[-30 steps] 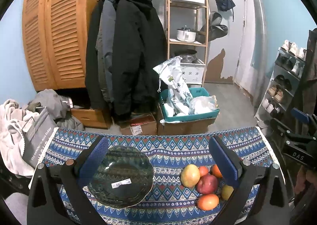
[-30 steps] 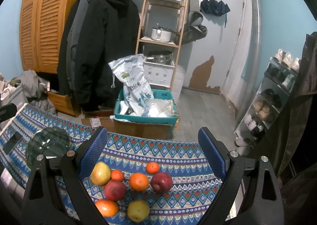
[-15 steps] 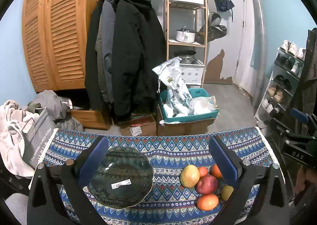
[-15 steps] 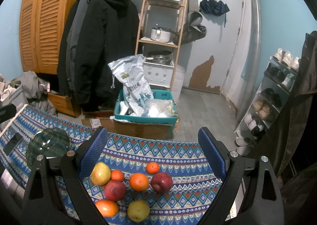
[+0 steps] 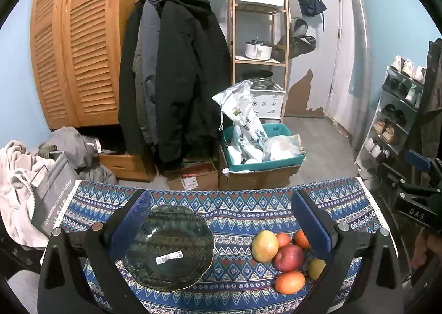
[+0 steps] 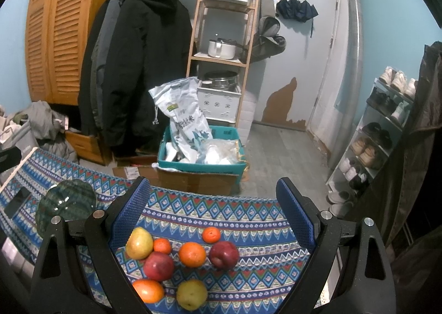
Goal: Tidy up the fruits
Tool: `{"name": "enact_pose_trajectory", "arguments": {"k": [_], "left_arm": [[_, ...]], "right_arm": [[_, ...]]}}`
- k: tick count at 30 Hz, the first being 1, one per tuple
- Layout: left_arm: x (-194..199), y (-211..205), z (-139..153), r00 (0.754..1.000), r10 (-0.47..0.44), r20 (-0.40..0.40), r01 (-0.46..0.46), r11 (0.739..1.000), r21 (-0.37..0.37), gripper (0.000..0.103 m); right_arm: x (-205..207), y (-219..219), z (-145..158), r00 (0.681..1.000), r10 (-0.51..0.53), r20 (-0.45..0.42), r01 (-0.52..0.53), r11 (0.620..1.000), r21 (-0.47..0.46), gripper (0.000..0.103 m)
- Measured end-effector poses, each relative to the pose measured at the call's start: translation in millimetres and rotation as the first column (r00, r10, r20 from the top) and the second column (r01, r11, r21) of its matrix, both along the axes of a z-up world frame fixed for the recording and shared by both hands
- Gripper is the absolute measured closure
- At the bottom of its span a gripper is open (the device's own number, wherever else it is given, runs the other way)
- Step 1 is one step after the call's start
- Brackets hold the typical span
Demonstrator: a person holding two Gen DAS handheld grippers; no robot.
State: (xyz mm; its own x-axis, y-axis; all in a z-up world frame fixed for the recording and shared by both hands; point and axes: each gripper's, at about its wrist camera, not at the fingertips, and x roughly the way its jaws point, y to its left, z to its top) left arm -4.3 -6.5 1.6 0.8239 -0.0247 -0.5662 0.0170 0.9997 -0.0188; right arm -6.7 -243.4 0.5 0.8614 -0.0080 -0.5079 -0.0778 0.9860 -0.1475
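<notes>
On the patterned tablecloth in my left wrist view, I am looking at a dark green glass bowl that is sitting between the fingers of my left gripper, nearer the left pad; the bowl is holding no fruit, only a white barcode sticker. The left gripper's jaws are standing spread wide and gripping nothing. To the right of the bowl, apart from it, the fruit is lying loose on the cloth: a yellow-red mango, a red apple, an orange-red fruit nearest me, and small oranges partly hiding behind the right finger. Beyond the table a teal bin is sitting on a cardboard box and holding a printed sack and plastic bags. In my right wrist view, I am seeing the right gripper hovering over the fruit cluster, jaws likewise gaping wide with nothing between the pads. The mango, two red apples, an orange, two small tangerines, a yellow fruit and the orange-red fruit are all resting on the cloth. The bowl is sitting well off to the left.
</notes>
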Motion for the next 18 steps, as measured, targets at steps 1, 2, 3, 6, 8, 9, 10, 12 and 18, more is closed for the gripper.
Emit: {"name": "enact_pose_trajectory", "arguments": {"k": [1,2,3,6,8,9,10,12,18], "left_arm": [[-0.2,0.1,-0.1,1.000,-0.001,-0.001,0.001,1.000,0.000,0.001],[-0.3,0.2,-0.1,1.000,-0.001,-0.001,0.001,1.000,0.000,0.001],[-0.4,0.2,-0.2,1.000,-0.001,0.000,0.001,1.000,0.000,0.001],[-0.3,0.3,-0.1,1.000,-0.001,-0.001,0.001,1.000,0.000,0.001],[-0.3,0.2,-0.3,1.000,-0.001,-0.001,0.001,1.000,0.000,0.001],[-0.5,0.2,-0.4,1.000,-0.001,-0.001,0.001,1.000,0.000,0.001],[-0.6,0.2,-0.4,1.000,-0.001,0.000,0.001,1.000,0.000,0.001],[-0.5,0.1,-0.5,1.000,-0.001,-0.001,0.001,1.000,0.000,0.001],[-0.1,-1.3,0.0,1.000,-0.003,-0.002,0.003,1.000,0.001,0.001]], "right_arm": [[0.4,-0.6,-0.1,1.000,-0.001,0.000,0.001,1.000,0.001,0.012],[0.8,-1.2,-0.4,1.000,-0.002,-0.001,0.002,1.000,0.002,0.012],[0.1,-0.7,-0.1,1.000,-0.001,0.000,0.001,1.000,0.001,0.012],[0.5,-3.9,0.0,1.000,-0.005,0.000,0.005,1.000,0.004,0.012],[0.4,-4.1,0.2,1.000,-0.005,0.001,0.005,1.000,0.004,0.012],[0.3,-3.7,0.3,1.000,-0.004,0.001,0.004,1.000,0.004,0.012],[0.5,-4.0,0.2,1.000,-0.004,0.001,0.004,1.000,0.005,0.012],[0.6,-4.1,0.1,1.000,-0.004,0.001,0.004,1.000,0.006,0.012],[-0.1,-5.9,-0.2,1.000,-0.005,-0.001,0.005,1.000,0.003,0.012]]}}
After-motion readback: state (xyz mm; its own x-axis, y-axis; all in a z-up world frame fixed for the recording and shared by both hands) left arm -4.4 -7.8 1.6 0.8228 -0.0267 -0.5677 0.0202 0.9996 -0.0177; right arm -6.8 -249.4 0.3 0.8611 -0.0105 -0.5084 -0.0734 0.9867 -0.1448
